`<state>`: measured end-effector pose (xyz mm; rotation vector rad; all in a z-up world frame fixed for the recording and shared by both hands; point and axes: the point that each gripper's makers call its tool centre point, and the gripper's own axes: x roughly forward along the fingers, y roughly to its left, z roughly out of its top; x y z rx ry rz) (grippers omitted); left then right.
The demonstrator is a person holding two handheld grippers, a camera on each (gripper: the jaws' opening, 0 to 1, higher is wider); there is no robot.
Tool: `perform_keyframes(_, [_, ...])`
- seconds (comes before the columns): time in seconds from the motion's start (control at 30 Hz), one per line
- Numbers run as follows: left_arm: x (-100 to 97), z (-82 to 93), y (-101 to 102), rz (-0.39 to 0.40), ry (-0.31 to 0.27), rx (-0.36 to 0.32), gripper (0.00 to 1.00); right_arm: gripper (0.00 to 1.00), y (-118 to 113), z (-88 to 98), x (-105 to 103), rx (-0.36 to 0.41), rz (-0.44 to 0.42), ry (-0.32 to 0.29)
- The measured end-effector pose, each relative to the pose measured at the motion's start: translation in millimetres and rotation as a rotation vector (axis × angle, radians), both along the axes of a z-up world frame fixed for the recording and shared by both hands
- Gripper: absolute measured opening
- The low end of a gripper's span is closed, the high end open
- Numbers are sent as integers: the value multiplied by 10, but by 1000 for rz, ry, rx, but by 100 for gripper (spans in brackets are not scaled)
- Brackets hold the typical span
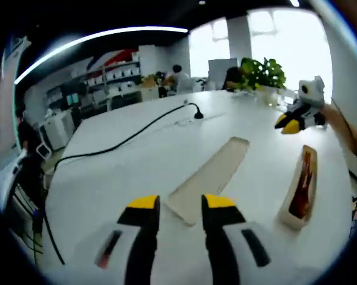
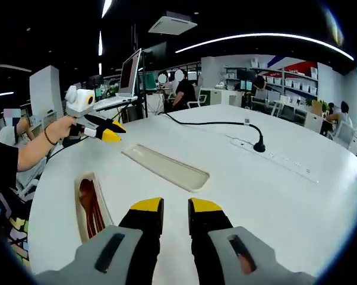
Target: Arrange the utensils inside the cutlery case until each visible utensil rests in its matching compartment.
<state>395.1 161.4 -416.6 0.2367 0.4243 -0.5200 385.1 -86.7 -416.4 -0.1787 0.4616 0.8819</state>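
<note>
A beige cutlery case (image 1: 298,191) lies on the white table (image 1: 130,172), with dark red-brown utensils (image 1: 303,181) inside; I cannot tell which compartments they rest in. Beside it lies a flat beige lid (image 1: 211,173). My left gripper (image 1: 181,203) hovers open just short of the lid's near end, nothing between its jaws. In the right gripper view the case (image 2: 83,205) sits at lower left with the utensils (image 2: 92,215) in it, and the lid (image 2: 166,167) lies ahead. My right gripper (image 2: 176,206) is open and empty, right of the case. The left gripper (image 2: 104,129) is held by a hand beyond the case.
A black cable (image 1: 125,141) runs across the table to a small gooseneck stand (image 2: 258,144) beside a flush socket strip (image 2: 288,161). A green plant (image 1: 262,72) stands at the table's far edge. People sit at desks behind, with shelves along the wall.
</note>
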Motion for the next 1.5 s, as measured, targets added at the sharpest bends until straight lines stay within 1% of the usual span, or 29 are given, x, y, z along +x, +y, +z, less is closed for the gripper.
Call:
perform_keyframes(0.07, [-16, -73, -10, 8, 55, -12, 37, 17, -16, -25, 88, -25, -15, -3])
perform_keyframes(0.1, [-17, -101, -22, 3, 70, -24, 40, 18, -30, -48, 134, -50, -19, -7])
perform_keyframes(0.13, [-25, -125, -29, -1, 84, -30, 40, 20, -29, -65, 162, -62, -20, -6])
perform_keyframes(0.2, [-41, -194, -33, 2, 128, -52, 40, 22, -35, -90, 292, -79, -30, 6])
perform_keyframes(0.3, [-77, -237, -96, -9, 200, -149, 41, 25, -15, -146, 424, -79, -54, 43])
perform_keyframes(0.33, [-88, -237, -109, -13, 214, -171, 41, 25, -2, -176, 474, -80, -61, 66])
perform_keyframes(0.37, [-86, -226, -127, -19, 213, -193, 41, 25, 8, -199, 499, -80, -69, 79])
perform_keyframes(0.43, [-111, -218, -165, -17, 246, -249, 41, 25, 24, -248, 555, -87, -64, 107])
perform_keyframes(0.5, [-106, -213, -164, -14, 241, -247, 41, 25, 52, -291, 546, -78, -76, 140])
perform_keyframes(0.57, [-80, -215, -149, -3, 240, -245, 41, 25, 102, -336, 547, -57, -94, 192])
perform_keyframes(0.6, [-73, -220, -148, 3, 246, -252, 41, 25, 130, -344, 572, -50, -92, 198])
perform_keyframes(0.67, [-71, -220, -163, 17, 273, -302, 41, 25, 183, -380, 621, -42, -98, 218])
perform_keyframes(0.73, [-59, -241, -148, 24, 284, -309, 41, 24, 202, -427, 664, -46, -121, 233])
perform_keyframes(0.77, [-64, -265, -142, 29, 290, -300, 41, 21, 215, -456, 655, -35, -142, 255])
perform_keyframes(0.83, [-67, -313, -131, 37, 305, -292, 41, 16, 265, -507, 637, -20, -137, 294])
perform_keyframes(0.9, [-81, -353, -139, 38, 331, -308, 41, 16, 300, -466, 668, 9, -155, 285])
perform_keyframes(0.97, [-91, -391, -143, 42, 352, -319, 42, 14, 324, -450, 706, 9, -154, 272])
perform_keyframes(1.0, [-63, -384, -123, 47, 344, -319, 41, 11, 319, -443, 722, 3, -158, 264])
perform_keyframes(1.03, [-49, -379, -117, 51, 342, -323, 41, 5, 293, -452, 735, -16, -168, 257])
perform_keyframes(1.07, [-50, -382, -110, 53, 341, -326, 40, 5, 296, -425, 728, -12, -168, 252])
perform_keyframes(1.1, [-36, -380, -106, 57, 339, -337, 39, 5, 294, -423, 727, -29, -171, 244])
perform_keyframes(1.17, [-10, -378, -94, 71, 341, -368, 37, 4, 276, -409, 736, -105, -177, 219])
perform_keyframes(1.2, [24, -352, -117, 76, 331, -414, 35, 4, 272, -398, 722, -149, -176, 208])
perform_keyframes(1.23, [-20, -366, -163, 76, 378, -466, 33, 3, 277, -410, 729, -186, -192, 200])
perform_keyframes(1.27, [28, -363, -138, 100, 368, -495, 32, 3, 266, -401, 721, -229, -213, 195])
perform_keyframes(1.33, [27, -383, -121, 103, 375, -491, 29, 3, 274, -400, 733, -299, -222, 157])
perform_keyframes(1.37, [20, -384, -126, 103, 374, -487, 27, 3, 273, -424, 723, -299, -273, 183])
perform_keyframes(1.43, [-2, -384, -154, 95, 384, -494, 27, 3, 274, -430, 722, -300, -324, 202])
perform_keyframes(1.5, [-24, -385, -167, 89, 395, -502, 27, 2, 271, -444, 729, -300, -315, 201])
